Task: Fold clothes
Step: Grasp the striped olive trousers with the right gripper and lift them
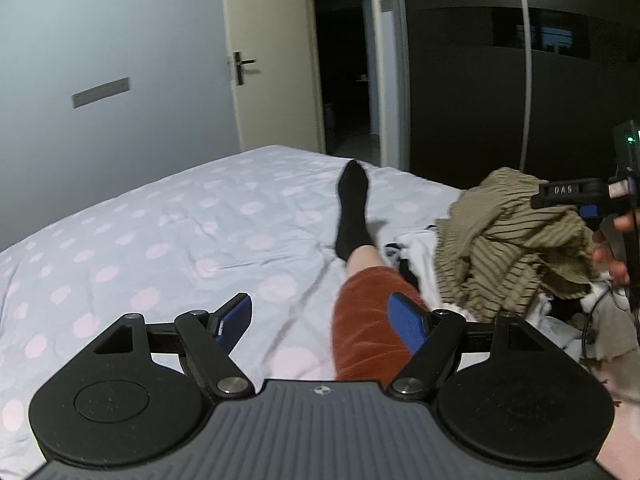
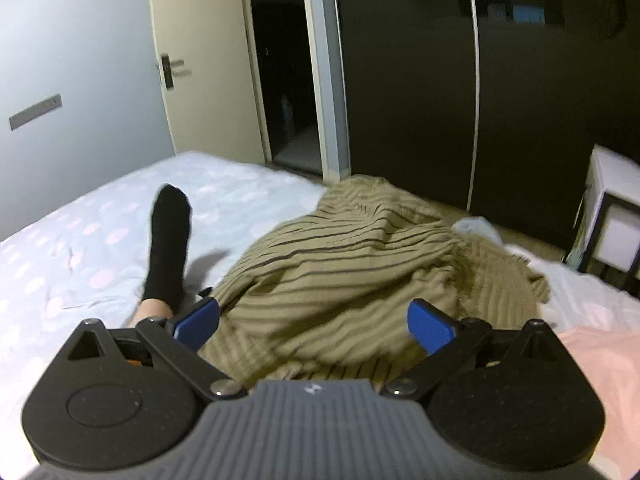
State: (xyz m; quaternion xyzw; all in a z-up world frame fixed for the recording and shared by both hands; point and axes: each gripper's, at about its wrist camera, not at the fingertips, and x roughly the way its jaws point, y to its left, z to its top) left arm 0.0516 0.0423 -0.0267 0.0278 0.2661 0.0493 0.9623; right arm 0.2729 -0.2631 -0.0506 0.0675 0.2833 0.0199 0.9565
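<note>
Both jaws are spread wide and nothing is between them. On the left gripper [image 1: 324,320] the two blue pads hang over the bed [image 1: 160,232] and over a leg in rust-red pants [image 1: 368,332]. On the right gripper [image 2: 314,324] the two blue pads sit just above the striped shirt [image 2: 360,256], one on each side of it, and I cannot tell if they touch the cloth.

Some things are hard to see. In the left view the right gripper [image 1: 576,196] is cut off at the picture's edge, and only some fingers of the hand [image 1: 612,248] holding it show. White clothes [image 1: 416,252] lie under the shirt, mostly hidden, so I cannot count them. The right view is blurry. A pink thing [image 2: 600,364] at its right edge is cut off, and I cannot tell what it is. The open doorway [image 2: 280,80] is too dark to see into.

The shirt is tan-green with thin dark stripes. It is bunched in a lumpy pile, not folded, on the right side of the bed next to the leg.

I count one striped shirt, one black sock [image 1: 352,208] on one foot, one bed with pink dots, one cream door [image 1: 272,48], and one white box [image 2: 612,216] on the floor.
</note>
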